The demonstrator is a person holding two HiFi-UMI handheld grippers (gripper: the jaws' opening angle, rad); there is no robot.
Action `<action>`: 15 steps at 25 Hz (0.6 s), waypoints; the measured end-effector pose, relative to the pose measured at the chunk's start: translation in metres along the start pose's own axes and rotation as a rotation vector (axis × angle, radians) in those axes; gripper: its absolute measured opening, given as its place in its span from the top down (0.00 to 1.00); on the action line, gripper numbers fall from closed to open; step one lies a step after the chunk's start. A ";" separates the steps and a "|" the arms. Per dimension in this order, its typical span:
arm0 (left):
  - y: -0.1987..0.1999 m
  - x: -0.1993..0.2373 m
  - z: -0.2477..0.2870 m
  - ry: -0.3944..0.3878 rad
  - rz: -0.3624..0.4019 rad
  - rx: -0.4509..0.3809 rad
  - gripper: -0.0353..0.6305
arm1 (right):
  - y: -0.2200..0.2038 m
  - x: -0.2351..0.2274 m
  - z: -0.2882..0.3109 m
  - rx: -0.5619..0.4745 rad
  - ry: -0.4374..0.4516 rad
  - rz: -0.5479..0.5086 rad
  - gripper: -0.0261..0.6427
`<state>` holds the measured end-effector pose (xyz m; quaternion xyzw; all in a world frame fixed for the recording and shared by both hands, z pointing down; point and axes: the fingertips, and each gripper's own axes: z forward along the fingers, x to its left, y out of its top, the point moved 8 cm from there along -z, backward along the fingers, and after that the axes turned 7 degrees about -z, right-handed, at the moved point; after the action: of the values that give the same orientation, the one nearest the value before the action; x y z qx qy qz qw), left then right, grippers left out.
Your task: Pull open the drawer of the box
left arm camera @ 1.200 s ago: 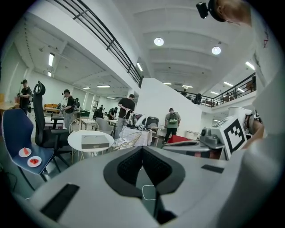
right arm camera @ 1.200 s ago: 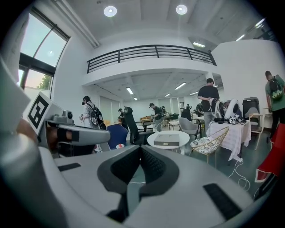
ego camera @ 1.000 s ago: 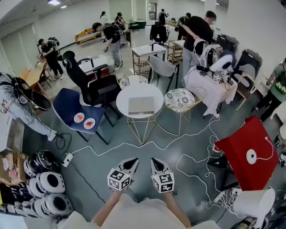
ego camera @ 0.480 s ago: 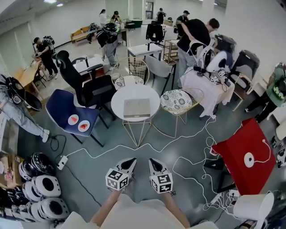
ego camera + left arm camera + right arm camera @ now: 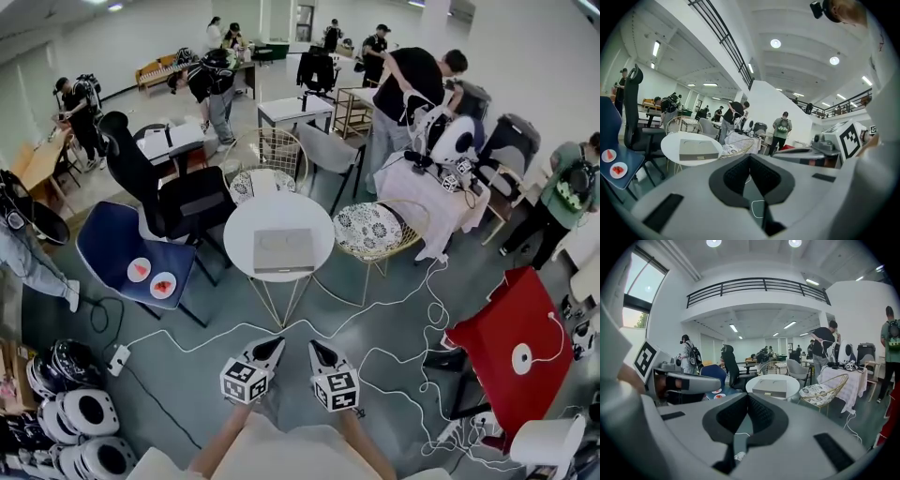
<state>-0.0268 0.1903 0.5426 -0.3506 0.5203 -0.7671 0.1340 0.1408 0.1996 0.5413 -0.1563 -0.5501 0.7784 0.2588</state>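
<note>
On the round table (image 5: 240, 232): box (image 5: 284, 249), drawer (image 5: 284, 268) closed (contents unseen) | left tongs (image 5: 272, 344), right tongs (image 5: 316, 347): pressed together, empty

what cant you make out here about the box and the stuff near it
- Box drawer handle: too small in the head view, small and faint in both gripper views.
- Box's far side: faces away from every view.
- What lies on the plates: red bits, too small in every view.

Bright, even light from ceiling lamps (image 5: 776, 43); soft shadows; fisheye bending, dark corners
</note>
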 end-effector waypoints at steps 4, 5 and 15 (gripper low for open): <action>0.018 0.040 0.015 0.002 -0.011 0.012 0.93 | 0.008 -0.004 0.043 0.028 0.007 0.009 0.94; 0.022 0.050 0.017 0.003 -0.017 0.016 0.93 | 0.011 -0.004 0.053 0.035 0.011 0.011 0.94; 0.081 0.147 0.058 0.004 -0.053 0.026 0.93 | 0.062 -0.027 0.164 0.074 0.015 0.013 0.94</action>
<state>-0.1058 0.0312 0.5410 -0.3611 0.5010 -0.7777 0.1170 0.0624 0.0406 0.5387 -0.1557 -0.5181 0.7987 0.2635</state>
